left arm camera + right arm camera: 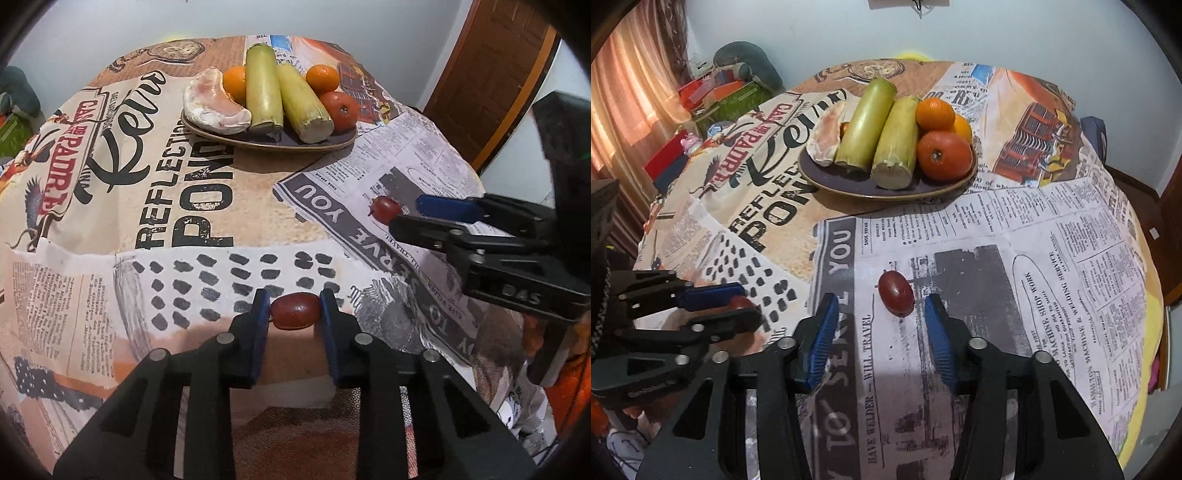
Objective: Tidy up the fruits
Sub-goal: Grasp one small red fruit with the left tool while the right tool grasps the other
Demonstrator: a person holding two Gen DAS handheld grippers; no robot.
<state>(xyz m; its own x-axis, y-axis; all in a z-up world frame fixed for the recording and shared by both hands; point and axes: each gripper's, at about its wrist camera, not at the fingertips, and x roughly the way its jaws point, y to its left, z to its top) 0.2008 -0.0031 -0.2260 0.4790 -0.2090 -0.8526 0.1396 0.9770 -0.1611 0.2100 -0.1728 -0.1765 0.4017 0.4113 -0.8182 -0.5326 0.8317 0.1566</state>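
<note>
Two black hand-held claws with blue pads

The left claw (294, 306) and the right claw (882, 314) are built alike: black plastic arms with open triangular cut-outs, round silver pins at the joints, and a ribbed blue pad (822, 338) lining the inside of each finger. The right claw's block-shaped body (524, 291) carries raised lettering on one face. Something orange shows behind that body.
</note>
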